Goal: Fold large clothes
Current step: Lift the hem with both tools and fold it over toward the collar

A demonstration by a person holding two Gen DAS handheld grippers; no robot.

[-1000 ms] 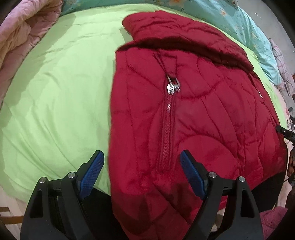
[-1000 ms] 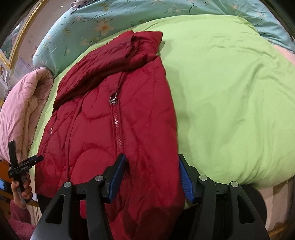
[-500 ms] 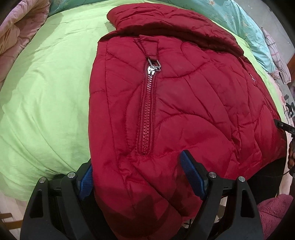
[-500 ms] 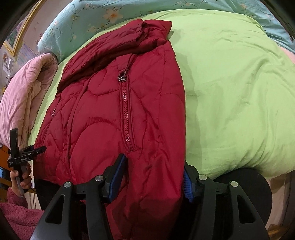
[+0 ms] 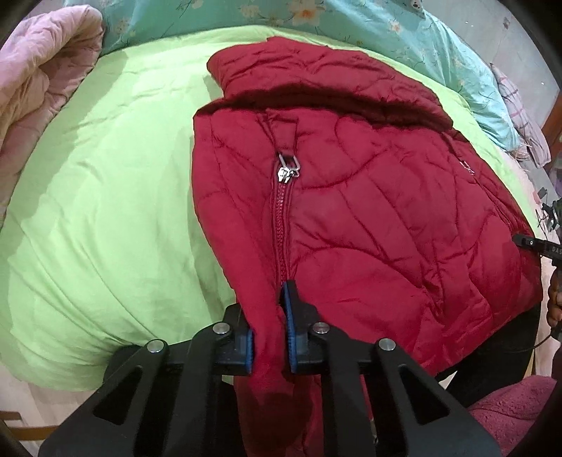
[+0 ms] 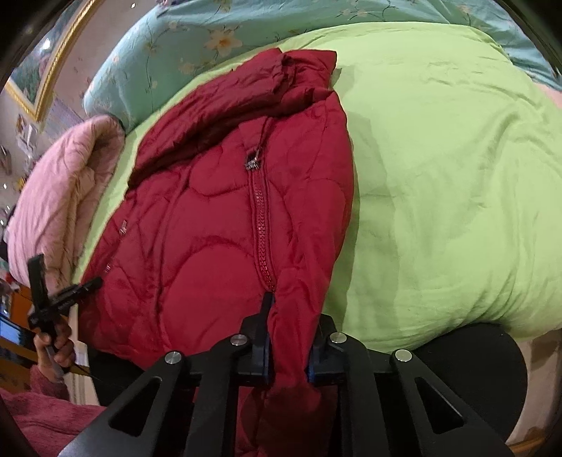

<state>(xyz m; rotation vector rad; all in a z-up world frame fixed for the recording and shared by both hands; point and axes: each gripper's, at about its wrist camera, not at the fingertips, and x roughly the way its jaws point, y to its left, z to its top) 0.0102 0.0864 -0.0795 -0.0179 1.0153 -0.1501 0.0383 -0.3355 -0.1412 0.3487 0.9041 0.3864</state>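
A red quilted jacket (image 5: pixel 368 218) lies on a lime green bedspread (image 5: pixel 105 211), hood at the far end, zipper running toward me. My left gripper (image 5: pixel 268 337) is shut on the jacket's near hem beside the zipper's lower end. In the right wrist view the same jacket (image 6: pixel 210 228) lies on the bedspread (image 6: pixel 439 175), and my right gripper (image 6: pixel 286 348) is shut on its near hem right of the zipper. The hem hangs over the bed's edge below both grippers.
A pink quilt (image 5: pixel 38 84) is bunched at the left of the bed, and it also shows in the right wrist view (image 6: pixel 59 197). Teal floral bedding (image 5: pixel 386 28) lies beyond the jacket. A hand holding a black device (image 6: pixel 52 306) is at the left.
Both grippers moved onto the jacket's near hem and closed on it; a second ago both were open with the hem between their fingers.
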